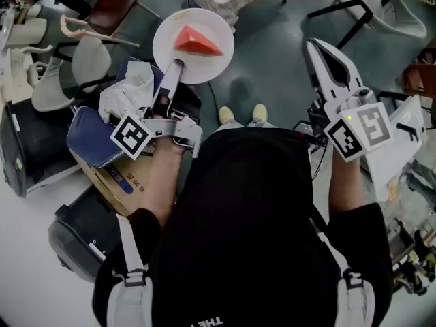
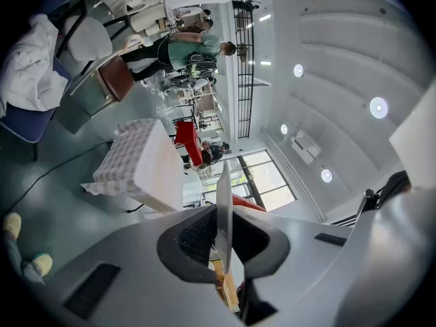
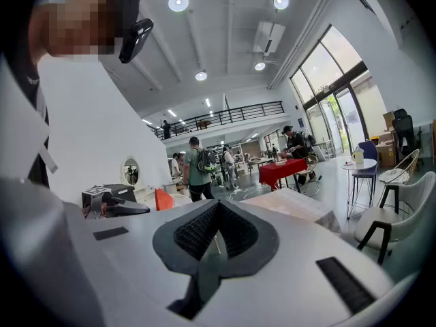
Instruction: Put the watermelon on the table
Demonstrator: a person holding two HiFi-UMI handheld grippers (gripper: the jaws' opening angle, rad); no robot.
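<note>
**One camera overhead, two along the jaws**

The head view looks steeply down over the person's black-clad torso (image 1: 252, 216) to the grey floor (image 1: 272, 80), with both arms close below. The left gripper (image 1: 176, 70) view looks level along its jaws and is rolled, so the floor stands at its left. A white round plate (image 2: 223, 210) sits edge-on right at its lens. The right gripper (image 1: 315, 46) view stands upright, facing across the hall. All three views share the pale cloth-covered table (image 3: 300, 206) and the red watermelon wedge (image 3: 163, 199).
</note>
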